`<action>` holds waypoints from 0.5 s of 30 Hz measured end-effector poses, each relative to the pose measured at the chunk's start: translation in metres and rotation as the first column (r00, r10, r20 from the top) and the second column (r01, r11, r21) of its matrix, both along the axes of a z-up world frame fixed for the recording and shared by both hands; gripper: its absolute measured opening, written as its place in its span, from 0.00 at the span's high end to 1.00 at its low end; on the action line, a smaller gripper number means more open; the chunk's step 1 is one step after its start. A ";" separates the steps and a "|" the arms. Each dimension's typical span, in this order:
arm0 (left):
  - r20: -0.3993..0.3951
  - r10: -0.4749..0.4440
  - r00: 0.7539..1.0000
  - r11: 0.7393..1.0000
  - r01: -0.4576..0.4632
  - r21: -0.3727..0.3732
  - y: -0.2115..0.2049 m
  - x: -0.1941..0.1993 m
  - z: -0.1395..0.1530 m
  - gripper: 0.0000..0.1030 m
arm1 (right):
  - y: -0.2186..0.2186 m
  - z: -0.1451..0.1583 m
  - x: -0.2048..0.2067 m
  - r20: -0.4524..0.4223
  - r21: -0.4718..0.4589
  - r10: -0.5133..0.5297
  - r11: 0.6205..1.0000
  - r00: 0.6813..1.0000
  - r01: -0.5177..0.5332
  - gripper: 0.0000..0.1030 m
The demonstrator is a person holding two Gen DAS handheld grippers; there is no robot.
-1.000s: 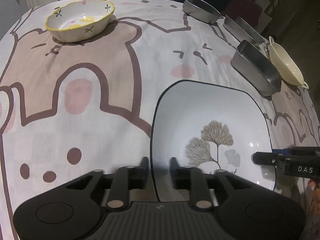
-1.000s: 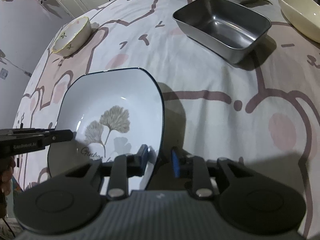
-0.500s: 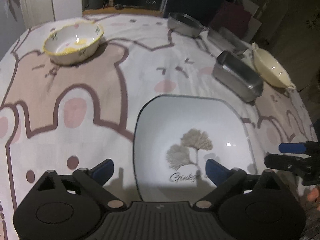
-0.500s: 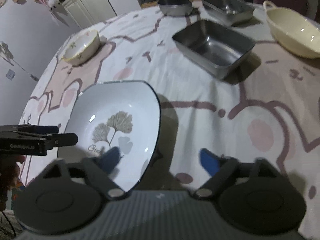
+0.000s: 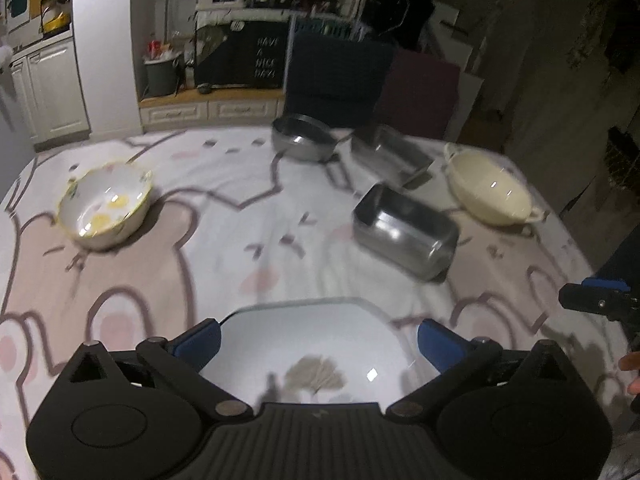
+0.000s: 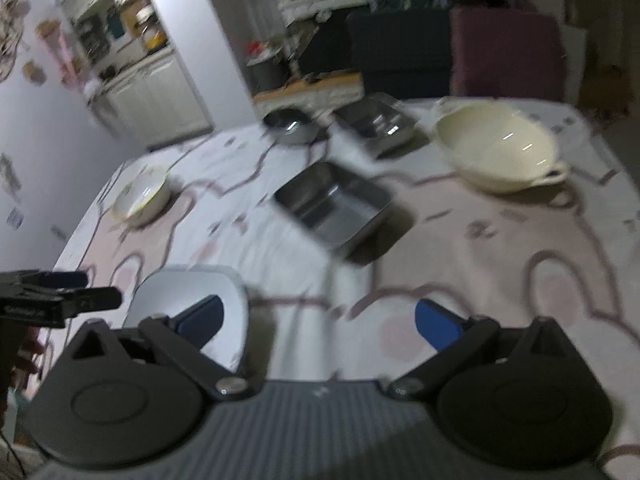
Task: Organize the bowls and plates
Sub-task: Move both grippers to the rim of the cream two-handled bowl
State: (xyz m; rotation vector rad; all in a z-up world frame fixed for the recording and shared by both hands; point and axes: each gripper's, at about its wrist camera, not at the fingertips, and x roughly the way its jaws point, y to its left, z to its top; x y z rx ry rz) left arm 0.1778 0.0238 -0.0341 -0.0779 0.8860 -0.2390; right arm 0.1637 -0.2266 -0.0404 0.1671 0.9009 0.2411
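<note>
A white square plate (image 5: 312,344) with a dark rim and a leaf print lies on the tablecloth at the near edge; it also shows in the right wrist view (image 6: 192,292). My left gripper (image 5: 318,340) is open and empty, raised above the plate's near side. My right gripper (image 6: 320,320) is open and empty, to the right of the plate. A yellow-rimmed flowered bowl (image 5: 104,210) sits far left. A cream handled bowl (image 5: 490,190) sits far right. The right gripper's tip (image 5: 596,298) shows at the right edge of the left wrist view.
Three steel dishes stand on the cartoon tablecloth (image 5: 240,208): a rectangular pan (image 5: 404,236) in the middle right, a second pan (image 5: 390,156) and a round steel bowl (image 5: 304,142) at the far edge. Chairs and cabinets stand beyond the table.
Both grippers were shut on the plate's rim one second ago. They opened, let the plate go onto the table, and have lifted and pulled back.
</note>
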 end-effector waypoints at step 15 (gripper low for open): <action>0.164 -0.076 0.984 0.991 0.092 -0.096 -0.109 0.046 0.044 0.00 | -0.116 0.017 0.027 0.168 -0.005 -0.223 0.974 0.960 0.227 0.00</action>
